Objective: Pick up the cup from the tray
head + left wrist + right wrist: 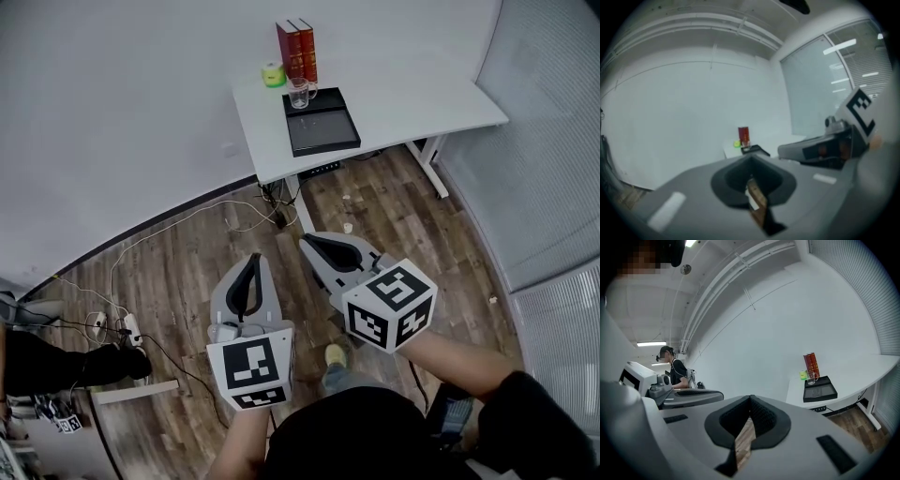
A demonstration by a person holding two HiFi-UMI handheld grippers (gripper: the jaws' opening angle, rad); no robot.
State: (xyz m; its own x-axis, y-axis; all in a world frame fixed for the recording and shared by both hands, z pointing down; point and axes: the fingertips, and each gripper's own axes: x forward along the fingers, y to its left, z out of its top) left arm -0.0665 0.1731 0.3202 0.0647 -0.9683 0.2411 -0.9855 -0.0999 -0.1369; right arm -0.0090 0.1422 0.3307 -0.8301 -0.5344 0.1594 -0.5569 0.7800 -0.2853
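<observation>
The cup (299, 92) stands at the tray's (326, 131) far left corner, seemingly just inside its rim, with the red books (296, 49) just behind that end of the tray and a green roll (273, 75) off the tray's far left. Its handle appears to point toward the tray's right side. The tray's long axis runs away from the person on the white table (403, 103).

Both grippers hang over the wooden floor, well short of the tray's near end. The left gripper (251, 264) is closed and empty. So is the right gripper (307, 240), its tips meeting on nothing.

The right gripper is the nearer and lies almost in line with the tray's left edge. It should therefore need a straight reach forward, and its jaws must part before it arrives.
</observation>
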